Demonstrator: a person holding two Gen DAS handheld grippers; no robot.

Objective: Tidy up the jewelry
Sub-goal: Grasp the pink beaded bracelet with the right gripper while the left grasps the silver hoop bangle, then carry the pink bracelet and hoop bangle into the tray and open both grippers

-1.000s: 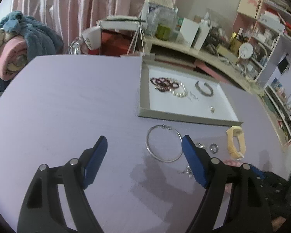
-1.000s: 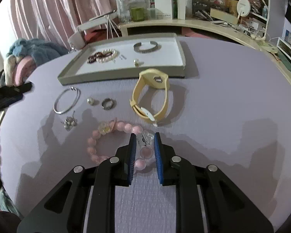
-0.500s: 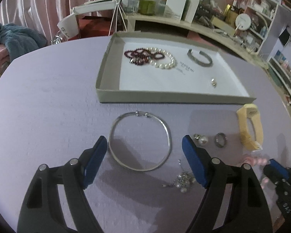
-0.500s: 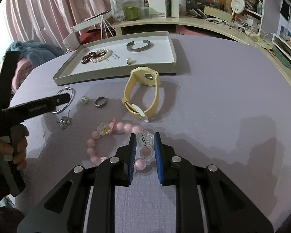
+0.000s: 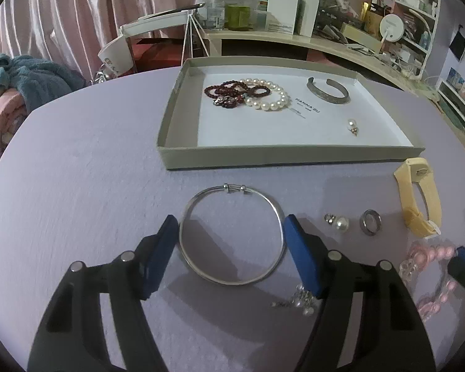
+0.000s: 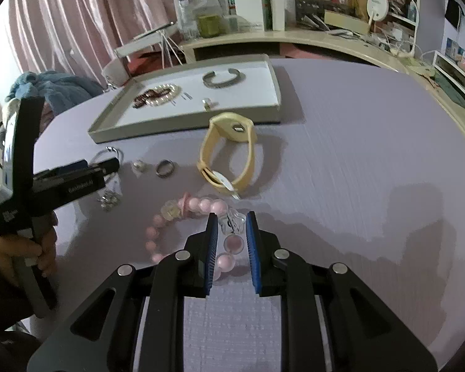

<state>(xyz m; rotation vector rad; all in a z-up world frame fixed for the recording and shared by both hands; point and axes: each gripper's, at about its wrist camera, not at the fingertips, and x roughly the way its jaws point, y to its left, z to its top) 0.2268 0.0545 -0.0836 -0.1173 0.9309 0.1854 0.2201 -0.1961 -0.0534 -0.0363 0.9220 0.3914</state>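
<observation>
Pink curtains (image 5: 77, 15) hang behind the lilac table (image 5: 77, 161). A cluttered cream shelf (image 5: 294, 38) runs past its far edge; folded blankets (image 5: 18, 93) lie left.

Lilac table (image 5: 77, 170) carries tray (image 5: 263, 155), silver bangle (image 5: 232, 235), yellow watch (image 5: 418, 198), ring (image 5: 370, 221), pink bracelet (image 6: 183, 220).

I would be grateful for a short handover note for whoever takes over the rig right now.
Left tongs: open, jaws just been closing, straddling the silver bangle on the table, not yet gripping.
Right tongs: shut on the pink bead bracelet, which lies on the table.
Done: red beads, pearl bracelet, cuff and an earring lie in the tray.
Left: bangle, pink bracelet, yellow watch, ring, pearl stud, pearl cluster.
</observation>
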